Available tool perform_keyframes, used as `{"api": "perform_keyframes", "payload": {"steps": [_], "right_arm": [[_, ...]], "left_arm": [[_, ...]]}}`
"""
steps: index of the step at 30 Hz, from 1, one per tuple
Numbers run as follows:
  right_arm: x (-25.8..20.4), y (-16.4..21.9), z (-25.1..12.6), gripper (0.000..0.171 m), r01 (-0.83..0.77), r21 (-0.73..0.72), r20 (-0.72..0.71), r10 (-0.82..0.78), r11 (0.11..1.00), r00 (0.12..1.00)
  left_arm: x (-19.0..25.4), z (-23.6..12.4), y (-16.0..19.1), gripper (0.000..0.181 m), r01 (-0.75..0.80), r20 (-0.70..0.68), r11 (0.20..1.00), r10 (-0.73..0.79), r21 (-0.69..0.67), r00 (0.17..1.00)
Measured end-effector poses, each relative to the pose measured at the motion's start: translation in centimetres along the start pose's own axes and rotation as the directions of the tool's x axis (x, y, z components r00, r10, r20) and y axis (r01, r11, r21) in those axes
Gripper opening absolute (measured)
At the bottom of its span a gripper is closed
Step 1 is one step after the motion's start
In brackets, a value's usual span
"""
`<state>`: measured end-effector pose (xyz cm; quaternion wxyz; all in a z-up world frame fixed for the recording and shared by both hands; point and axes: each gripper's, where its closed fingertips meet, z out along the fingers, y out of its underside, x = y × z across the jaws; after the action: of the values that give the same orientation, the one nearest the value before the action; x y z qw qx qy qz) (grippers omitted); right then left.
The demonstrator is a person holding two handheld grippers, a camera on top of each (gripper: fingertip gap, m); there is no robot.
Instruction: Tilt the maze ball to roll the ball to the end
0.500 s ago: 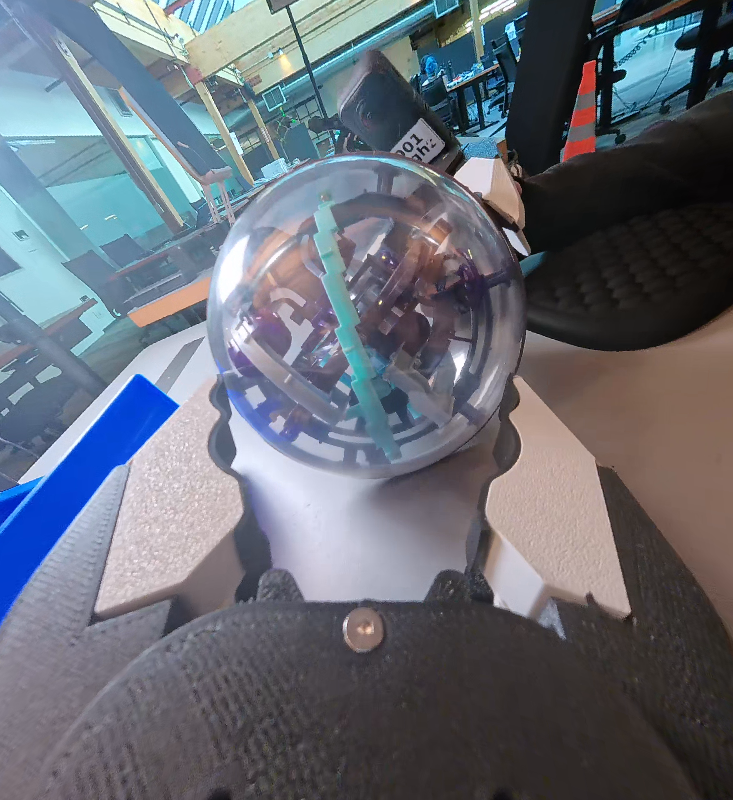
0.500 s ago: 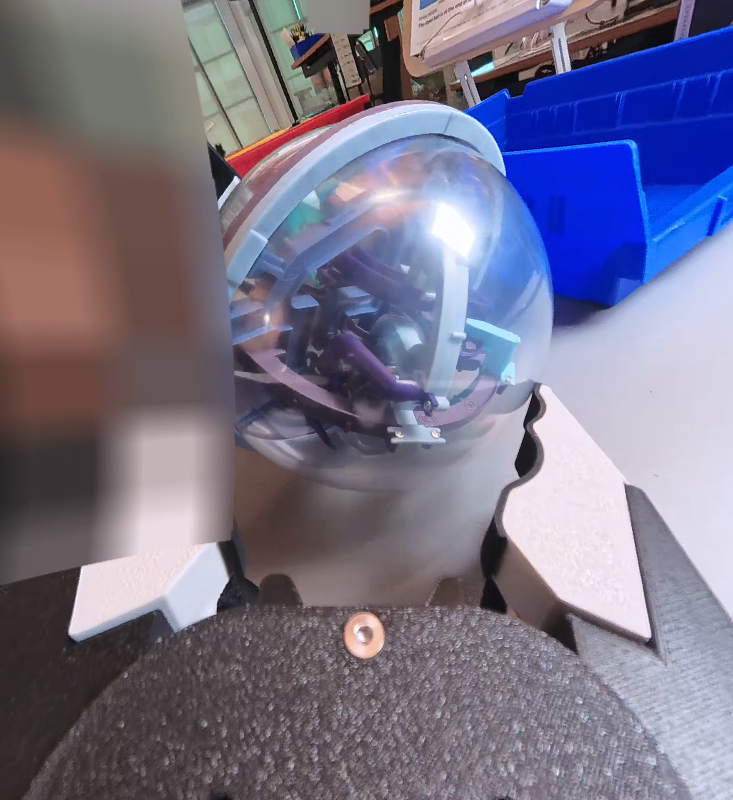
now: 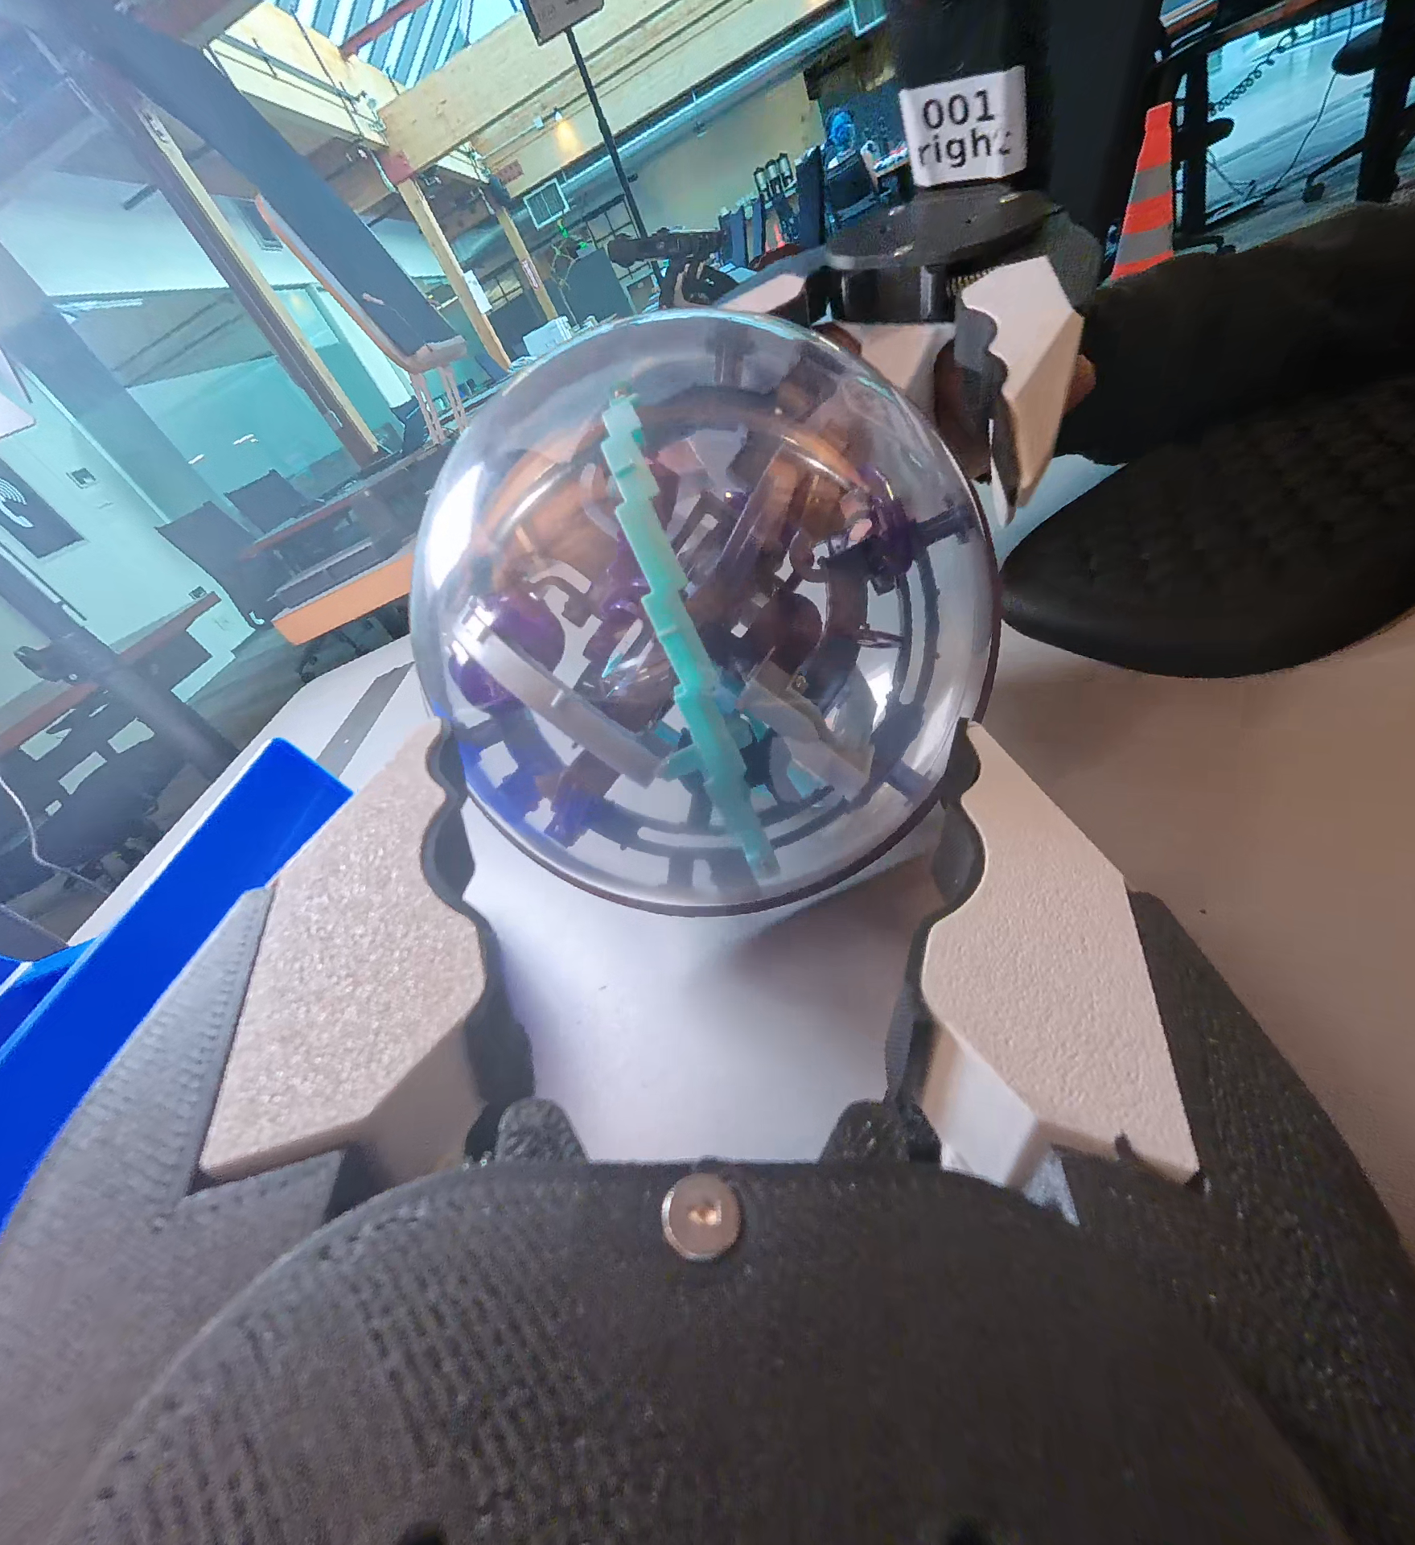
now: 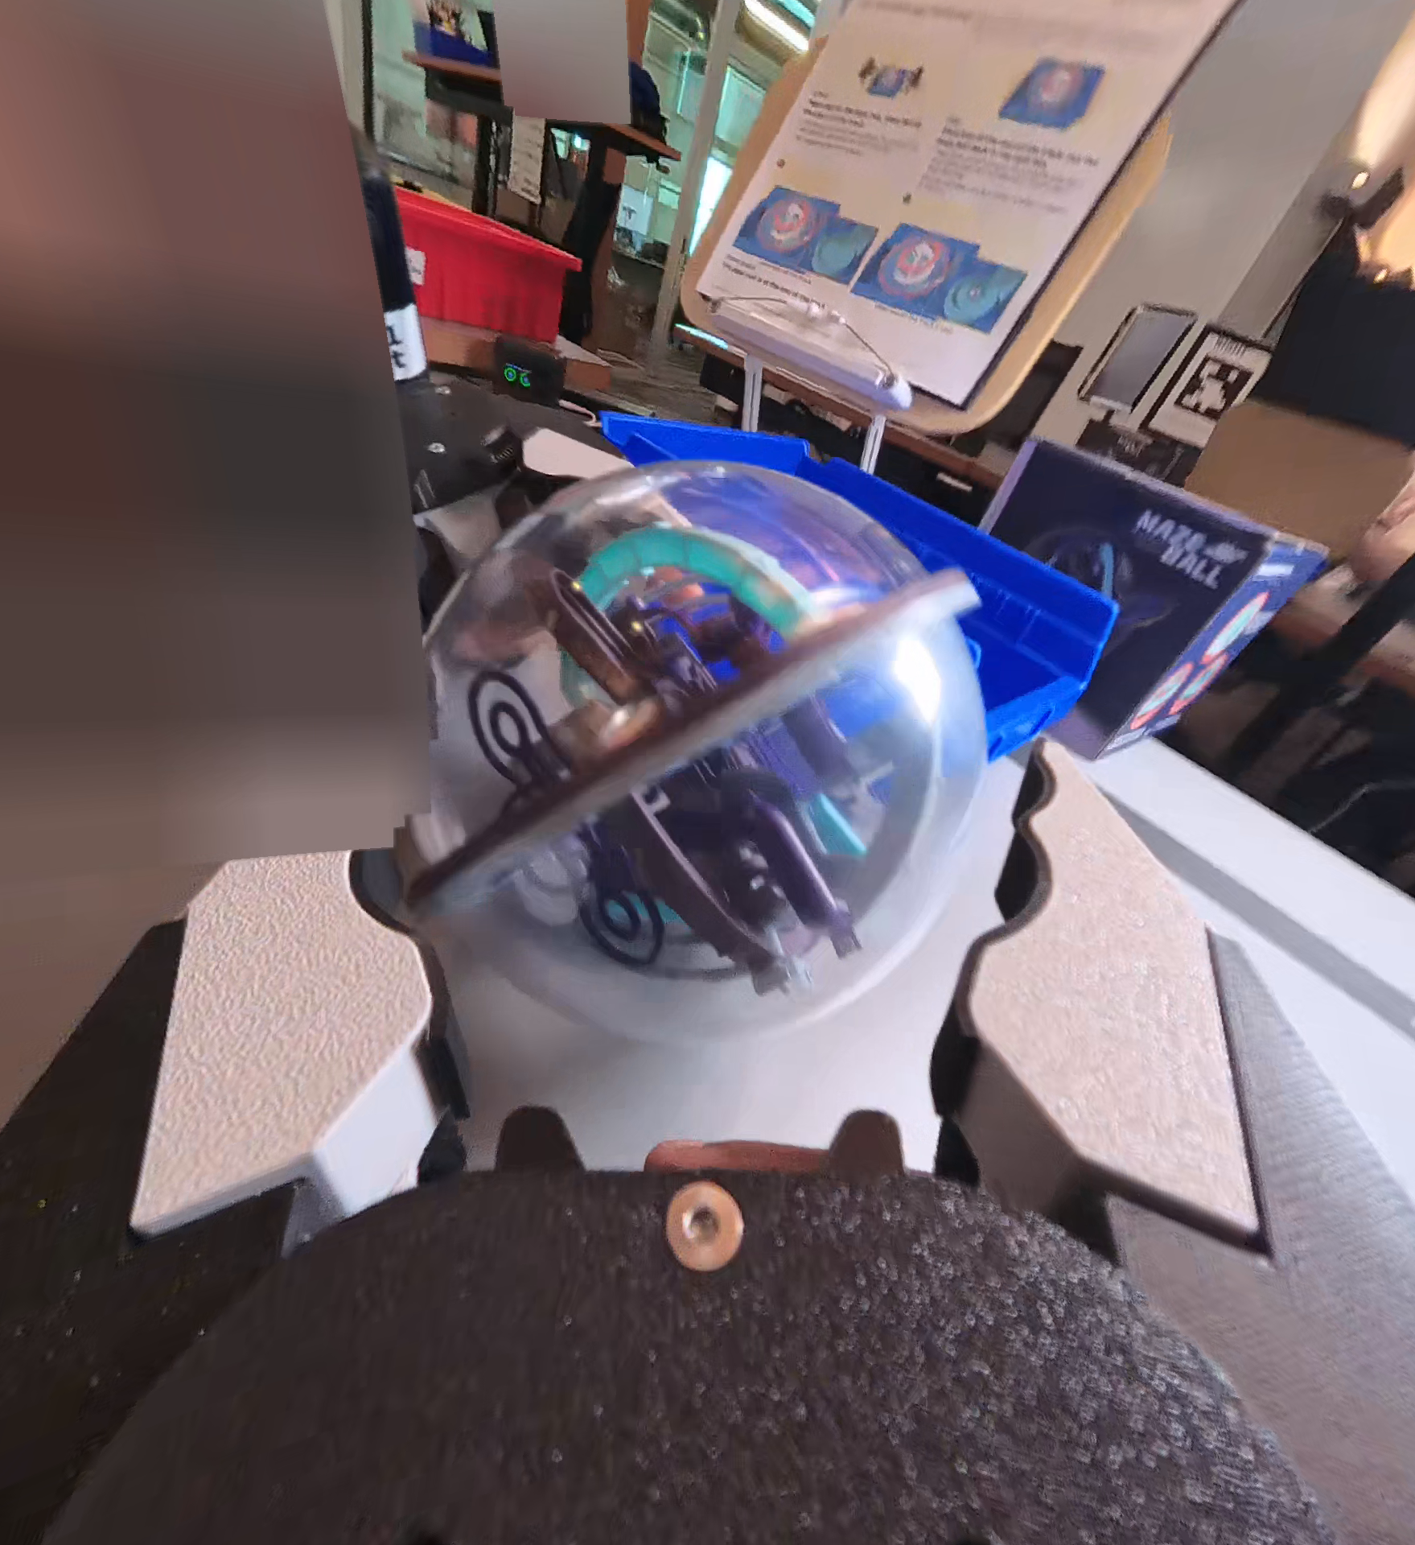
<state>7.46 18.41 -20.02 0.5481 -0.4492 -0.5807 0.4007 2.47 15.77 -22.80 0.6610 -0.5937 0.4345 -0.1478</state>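
Left tongs (image 3: 699, 828): two pale, grainy blocks with wavy black inner edges, set on ribbed black plastic, spread wide with the maze ball (image 3: 704, 610) cradled between the tips. Fingers (image 3: 369, 961) touching the lower sides of the sphere; firmness of grip impossible to judge.

Right tongs (image 4: 716, 911): same build, pebbled black body, pale textured blocks, likewise spread wide around the ball (image 4: 704, 752). Right fingertip (image 4: 1105, 961) just beside the shell; left one partly behind a blurred patch, so contact unclear.

Ball itself: clear hard shell, round, with a dark flat ring through the middle, teal toothed track, purple and brown rails and looped wire paths inside. Held between both tongs, one on each side, above the pale grey table (image 3: 1230, 836). Small rolling ball inside not made out.

Farther off: blue plastic bin (image 4: 1021, 602) behind the sphere, dark printed box (image 4: 1172, 619) to its right, instruction board (image 4: 921, 192) on a stand beyond, red bin (image 4: 486, 267) far left. Orange cone (image 3: 1147, 192) far right in the left view.
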Motion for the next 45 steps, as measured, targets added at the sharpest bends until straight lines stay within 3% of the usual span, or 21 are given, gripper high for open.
{"api": "perform_keyframes", "payload": {"steps": [5, 15, 22, 28, 33, 39, 45], "right_arm": [[0.2, -0.3, 0.0, 0.139, 0.1, -0.005, -0.057, -0.1, 0.995, 0.993], [0.9, 0.6, 0.2, 0.137, -0.064, 0.008, -0.042, 0.064, 0.998, 0.997], [1.6, 0.9, 0.3, 0.135, -0.193, 0.028, -0.033, 0.194, 0.981, 0.98], [2.0, 1.0, 0.5, 0.134, -0.27, 0.036, -0.032, 0.272, 0.962, 0.962], [1.8, 0.9, 0.7, 0.134, -0.296, 0.042, -0.03, 0.297, 0.954, 0.954], [1.3, 1.0, 0.5, 0.132, -0.282, 0.039, -0.017, 0.283, 0.959, 0.959], [0.4, 1.5, 0.4, 0.129, -0.235, 0.003, -0.006, 0.235, 0.972, 0.972]], "left_arm": [[0.5, 0.3, 0.1, 0.113, 0.007, -0.015, 1.0, -0.008, -0.024, 1.0], [0.7, 0.4, 0.3, 0.114, -0.022, 0.001, 0.999, 0.022, -0.045, 1.0], [-0.2, 1.4, 1.6, 0.131, 0.027, 0.049, 0.989, -0.02, -0.144, 0.999], [-0.1, 2.1, 2.7, 0.14, -0.006, 0.044, 0.976, 0.016, -0.217, 0.999], [-0.9, 2.3, 3.6, 0.135, -0.093, 0.095, 0.959, 0.122, -0.269, 0.988], [-0.8, 1.9, 3.5, 0.135, -0.11, 0.061, 0.963, 0.129, -0.245, 0.99], [-0.9, 1.1, 3.9, 0.133, -0.045, -0.039, 0.97, 0.036, -0.239, 0.999]]}}
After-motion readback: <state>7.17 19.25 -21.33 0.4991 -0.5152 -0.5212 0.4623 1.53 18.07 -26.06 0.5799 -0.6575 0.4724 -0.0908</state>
